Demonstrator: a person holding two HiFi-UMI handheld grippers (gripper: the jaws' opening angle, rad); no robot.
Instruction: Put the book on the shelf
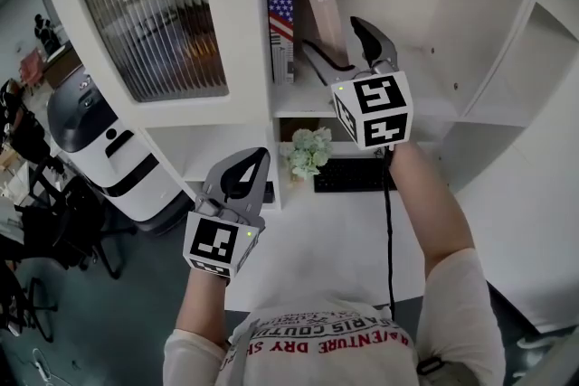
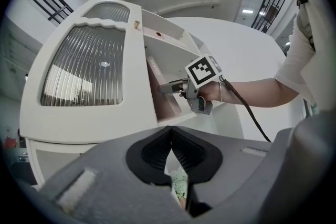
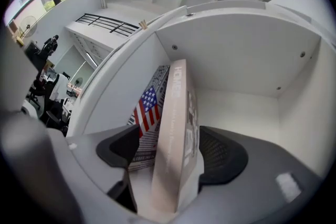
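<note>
A pale pink book [image 1: 321, 0] with HOMES on its spine leans in the white shelf compartment [image 1: 434, 99], against a book with a flag cover [image 1: 281, 14]. My right gripper [image 1: 342, 50] reaches into that compartment, open. In the right gripper view the pink book [image 3: 176, 128] stands between the wide jaws of my right gripper [image 3: 173, 152], with a gap to the pad on each side; the flag book [image 3: 146, 107] shows behind it. My left gripper [image 1: 256, 160] hangs lower left in front of the cabinet, shut on nothing. In the left gripper view its tips [image 2: 170, 131] meet.
A ribbed glass cabinet door [image 1: 154, 23] is left of the compartment. Below the shelf a small pale green plant [image 1: 310, 149] and a black keyboard [image 1: 353, 174] sit on the white desk. A white machine [image 1: 99, 140] and dark chairs stand at the left.
</note>
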